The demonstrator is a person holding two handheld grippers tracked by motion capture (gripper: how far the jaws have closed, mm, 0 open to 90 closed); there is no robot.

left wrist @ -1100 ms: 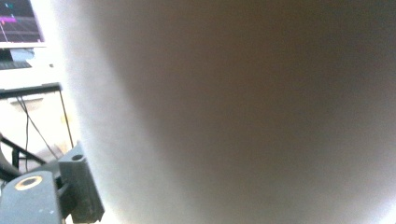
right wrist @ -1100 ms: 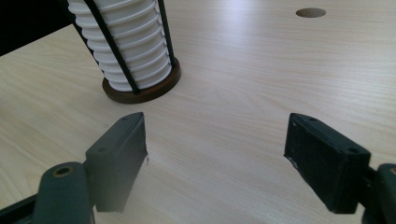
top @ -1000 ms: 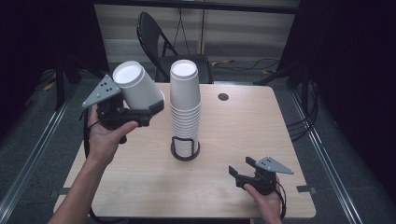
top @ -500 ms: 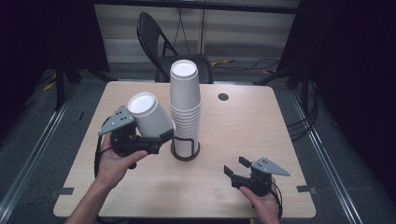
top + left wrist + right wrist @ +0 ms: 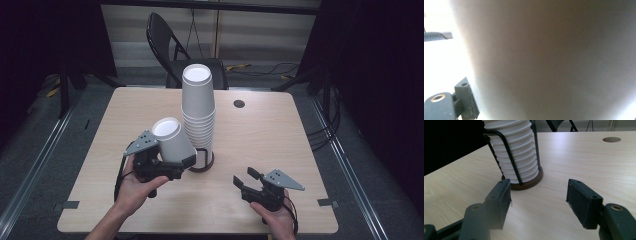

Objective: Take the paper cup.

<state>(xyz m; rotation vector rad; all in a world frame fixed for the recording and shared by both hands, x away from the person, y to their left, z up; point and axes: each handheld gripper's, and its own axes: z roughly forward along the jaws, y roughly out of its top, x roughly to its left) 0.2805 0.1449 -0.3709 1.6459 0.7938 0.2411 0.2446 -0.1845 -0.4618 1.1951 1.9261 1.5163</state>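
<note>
Cup (image 5: pixel 171 141) off the stack, pinched in my left tool (image 5: pixel 162 165).
It hangs tilted just left of the stacked cups (image 5: pixel 199 112), not yet set on the desk (image 5: pixel 280 130); my right tool (image 5: pixel 250 182) waits spread, empty.

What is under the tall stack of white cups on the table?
The cup stack stands in a wire holder with a round dark base. The base's middle is covered by cups.

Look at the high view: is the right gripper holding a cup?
No, the right gripper is open and empty above the table.
</note>
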